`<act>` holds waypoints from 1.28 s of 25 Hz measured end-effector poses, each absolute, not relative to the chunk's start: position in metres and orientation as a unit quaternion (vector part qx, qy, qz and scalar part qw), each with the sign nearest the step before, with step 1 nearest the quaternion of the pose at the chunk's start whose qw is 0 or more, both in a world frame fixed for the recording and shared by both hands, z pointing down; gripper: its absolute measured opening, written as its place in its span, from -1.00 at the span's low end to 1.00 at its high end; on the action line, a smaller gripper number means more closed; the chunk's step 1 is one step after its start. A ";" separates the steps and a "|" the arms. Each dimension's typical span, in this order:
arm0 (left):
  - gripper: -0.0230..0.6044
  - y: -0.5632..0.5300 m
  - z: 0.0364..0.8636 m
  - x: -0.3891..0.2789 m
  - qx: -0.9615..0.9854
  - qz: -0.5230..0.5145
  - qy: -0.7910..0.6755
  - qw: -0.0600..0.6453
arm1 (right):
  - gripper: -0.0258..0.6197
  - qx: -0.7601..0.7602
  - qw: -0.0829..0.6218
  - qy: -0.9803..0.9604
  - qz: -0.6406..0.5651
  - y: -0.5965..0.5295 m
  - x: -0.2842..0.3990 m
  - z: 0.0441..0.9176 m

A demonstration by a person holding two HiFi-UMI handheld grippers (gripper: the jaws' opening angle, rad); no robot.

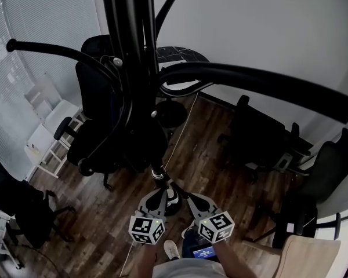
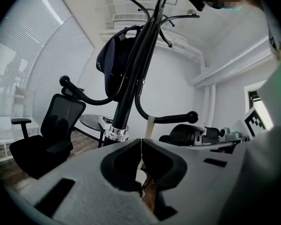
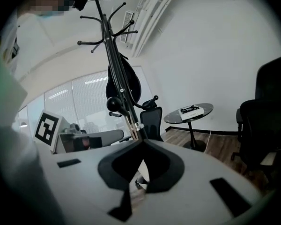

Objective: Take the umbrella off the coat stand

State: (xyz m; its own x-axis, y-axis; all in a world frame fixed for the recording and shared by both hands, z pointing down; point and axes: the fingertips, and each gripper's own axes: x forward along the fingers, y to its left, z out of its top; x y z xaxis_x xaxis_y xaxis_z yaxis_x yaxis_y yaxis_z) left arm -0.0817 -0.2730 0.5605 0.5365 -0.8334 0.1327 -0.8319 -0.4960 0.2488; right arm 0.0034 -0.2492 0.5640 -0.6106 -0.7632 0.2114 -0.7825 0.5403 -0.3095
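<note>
Item: umbrella (image 1: 151, 146), black, furled, hung from the upper hooks of the coat stand (image 1: 130, 51) and lying close along its pole, tip downward. A silver collar near its lower end shows in all three views. It probably hangs this way so the hook bears the weight and the long body stays upright and off the floor (image 1: 209, 138). The task's thing is thus on the stand, not yet lifted. Coat stand: black, with curved arms ending in knobs, standing on the wooden floor toward the floor's edge along the white wall. A dark rounded article, kind uncertain, hangs higher up (image 2: 113, 62). Surroundings: black office chairs (image 1: 95, 132) around the stand and a small round table (image 3: 189, 112) beyond it. Left hand-held gripper (image 1: 158, 194): low in front of the person, pointing up at the umbrella's (image 2: 126, 100) lower end, with its jaws pressed together tip to tip and nothing between them (image 2: 141, 146). It touches neither umbrella nor stand. Right hand-held gripper (image 1: 192, 200): just beside the left, likewise aimed at the collar end (image 3: 131, 121). Its jaws meet at the tips (image 3: 143, 144), empty and touching nothing. Assessment: both units are likely held low and near the tip in readiness to approach, and the jaws would need to spread before any grasp.
</note>
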 end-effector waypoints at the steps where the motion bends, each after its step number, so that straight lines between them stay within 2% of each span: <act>1: -0.86 -0.273 0.563 -0.078 0.868 0.001 -0.476 0.141 | -0.88 0.439 0.028 -0.877 0.191 -0.249 0.003 0.566; 6: -0.85 -0.274 0.570 -0.065 0.877 0.011 -0.456 0.152 | -0.88 0.430 0.045 -0.881 0.191 -0.253 -0.002 0.571; 7: -0.82 -0.276 0.569 -0.064 0.877 0.010 -0.456 0.152 | -0.88 0.428 0.045 -0.883 0.190 -0.256 -0.004 0.570; 9: -0.61 -0.279 0.568 -0.063 0.878 0.007 -0.454 0.152 | -0.88 0.423 0.045 -0.885 0.187 -0.260 -0.008 0.570; 12: -0.60 -0.285 0.570 -0.064 0.878 0.006 -0.454 0.154 | -0.88 0.416 0.049 -0.890 0.180 -0.267 -0.014 0.569; 17: -0.61 -0.291 0.570 -0.061 0.886 -0.008 -0.436 0.160 | -0.88 0.406 0.053 -0.895 0.180 -0.274 -0.021 0.570; 19: -0.78 -0.290 0.569 -0.059 0.892 -0.006 -0.426 0.153 | -0.88 0.404 0.056 -0.895 0.182 -0.275 -0.022 0.573; 21: -0.82 -0.289 0.569 -0.057 0.895 0.000 -0.420 0.148 | -0.88 0.401 0.057 -0.894 0.191 -0.276 -0.023 0.577; 32: -0.86 -0.283 0.568 -0.062 0.899 0.010 -0.408 0.161 | -0.88 0.371 0.064 -0.903 0.209 -0.274 -0.040 0.589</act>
State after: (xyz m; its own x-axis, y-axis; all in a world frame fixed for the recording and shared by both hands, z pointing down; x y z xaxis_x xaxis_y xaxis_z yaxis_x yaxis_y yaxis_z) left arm -0.0623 -0.2835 0.5683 0.6668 -0.7303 0.1485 -0.7364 -0.6151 0.2817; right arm -0.0400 -0.2741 0.5892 -0.7165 -0.6431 0.2704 -0.6965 0.6373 -0.3297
